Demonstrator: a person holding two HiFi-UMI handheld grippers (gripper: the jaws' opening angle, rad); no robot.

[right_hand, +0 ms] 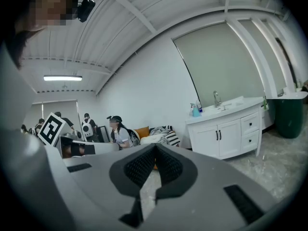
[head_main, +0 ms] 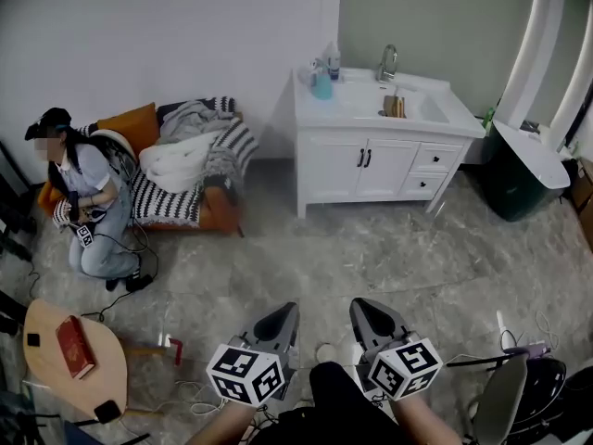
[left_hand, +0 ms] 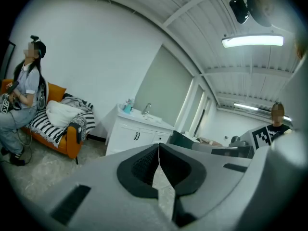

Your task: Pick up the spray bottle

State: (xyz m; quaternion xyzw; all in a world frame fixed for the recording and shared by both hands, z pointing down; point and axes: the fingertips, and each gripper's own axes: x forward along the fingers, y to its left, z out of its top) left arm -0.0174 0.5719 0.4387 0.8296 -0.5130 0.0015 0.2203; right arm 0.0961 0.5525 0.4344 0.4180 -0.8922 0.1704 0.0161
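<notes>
The spray bottle point(head_main: 333, 60) is a small white bottle that stands upright at the back left of the white vanity top point(head_main: 352, 109), beside a teal bottle point(head_main: 321, 83). The pair also shows far off in the left gripper view point(left_hand: 128, 107) and in the right gripper view point(right_hand: 196, 109). My left gripper point(head_main: 287, 310) and right gripper point(head_main: 363, 306) are side by side low in the head view, far from the vanity and pointing toward it. Both have their jaws together with nothing between them, as seen on the left gripper point(left_hand: 158, 146) and the right gripper point(right_hand: 155, 147).
An orange sofa point(head_main: 199, 207) piled with blankets stands left of the vanity, with a person point(head_main: 88, 202) seated beside it. A dark green bin point(head_main: 519, 170) is at the right. A round wooden table point(head_main: 79, 364) holds a red book. Cables and a chair point(head_main: 505, 397) lie near my feet.
</notes>
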